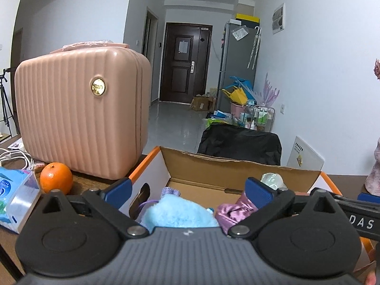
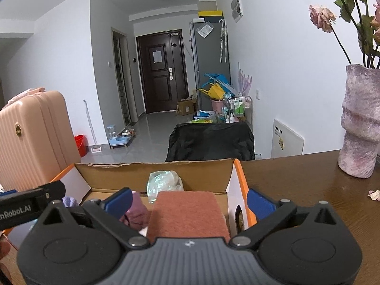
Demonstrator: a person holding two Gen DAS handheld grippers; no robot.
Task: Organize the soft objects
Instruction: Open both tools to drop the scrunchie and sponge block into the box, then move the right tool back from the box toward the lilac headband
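An open cardboard box [image 1: 237,168] with orange edges stands on the wooden table. Inside lie a fluffy light blue cloth [image 1: 175,213], a shiny purple cloth [image 1: 235,210], a small lavender knit piece [image 1: 172,191] and a crumpled clear bag [image 1: 273,180]. My left gripper [image 1: 187,188] hovers open over the blue cloth, its pads well apart from it. In the right wrist view a rust-pink towel [image 2: 190,213] lies in the box [image 2: 154,173] beside the purple cloth [image 2: 136,211]. My right gripper [image 2: 190,201] stands open above the towel, pads clear of it.
A pink ribbed case [image 1: 80,118] stands left of the box, with an orange [image 1: 56,178] and a wipes pack [image 1: 14,194] before it. A mottled pink vase [image 2: 361,123] with dried roses stands at the right. A black chair back [image 2: 209,142] rises behind the table.
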